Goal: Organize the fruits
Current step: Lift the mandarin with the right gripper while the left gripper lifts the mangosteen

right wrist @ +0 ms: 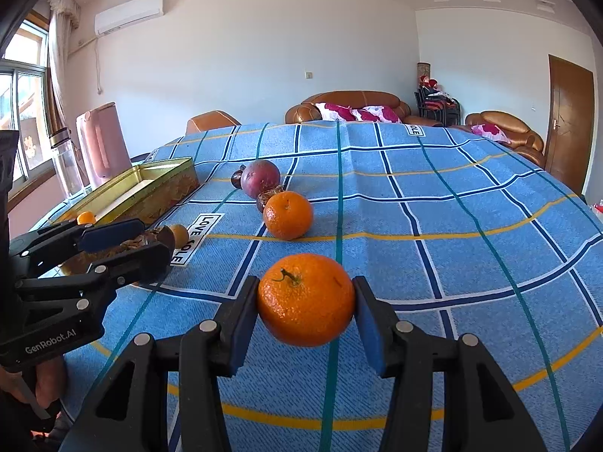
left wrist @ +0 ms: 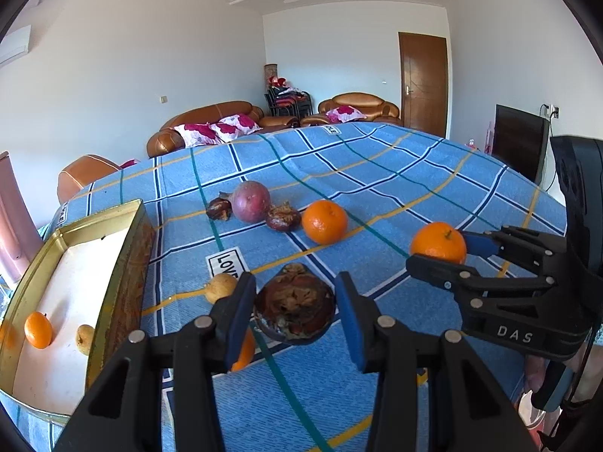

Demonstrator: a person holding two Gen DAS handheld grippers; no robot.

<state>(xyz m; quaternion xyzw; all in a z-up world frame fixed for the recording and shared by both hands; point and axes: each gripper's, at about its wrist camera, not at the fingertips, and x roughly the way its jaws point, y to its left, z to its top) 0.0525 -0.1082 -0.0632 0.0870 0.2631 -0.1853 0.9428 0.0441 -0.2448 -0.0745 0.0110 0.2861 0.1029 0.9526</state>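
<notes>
Gripping an orange [right wrist: 307, 303] in my right tool [right wrist: 306, 307], its stem tilted up toward the left, I hold my left tool [left wrist: 296, 310] spread around a dark rotten fruit [left wrist: 295, 310], untouched, right of the tin [left wrist: 113, 263] on the tabletop [left wrist: 377, 173].

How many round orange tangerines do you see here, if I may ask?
4, maybe more hidden: one in the right gripper, one loose on the cloth, one in the tin, one behind the left finger.
</notes>
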